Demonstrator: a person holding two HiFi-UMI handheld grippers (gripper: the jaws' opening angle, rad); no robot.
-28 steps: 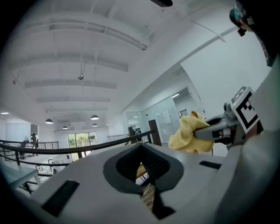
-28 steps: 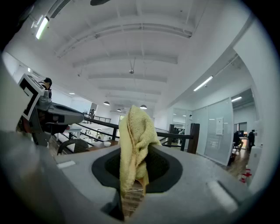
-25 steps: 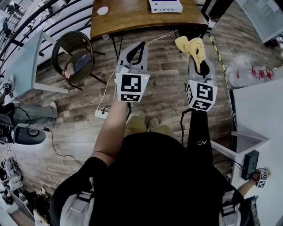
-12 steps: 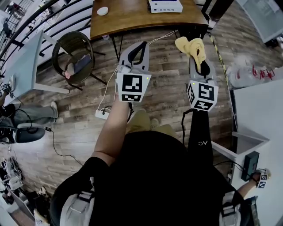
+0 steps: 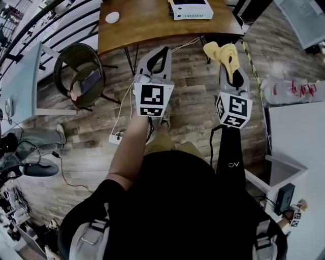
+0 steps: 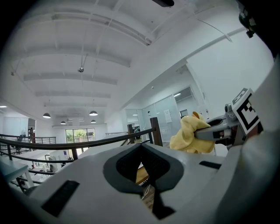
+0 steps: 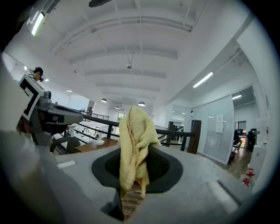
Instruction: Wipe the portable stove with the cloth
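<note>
In the head view my right gripper is shut on a crumpled yellow cloth that sticks out past its tips. The cloth hangs from the closed jaws of the right gripper in its own view. My left gripper is held level beside it, shut with nothing in it; its jaws meet over the floor. From the left gripper view the cloth shows at the right. A white box-like appliance sits on the wooden table ahead; I cannot tell whether it is the stove.
A small white round object lies on the wooden table. A round chair stands at the left by a grey table. A power strip and cables lie on the wood floor. A white table is at the right.
The view has shifted a little toward the wooden table, and the person's feet have moved. Both grippers hold the same pose, the cloth still in the right one.
</note>
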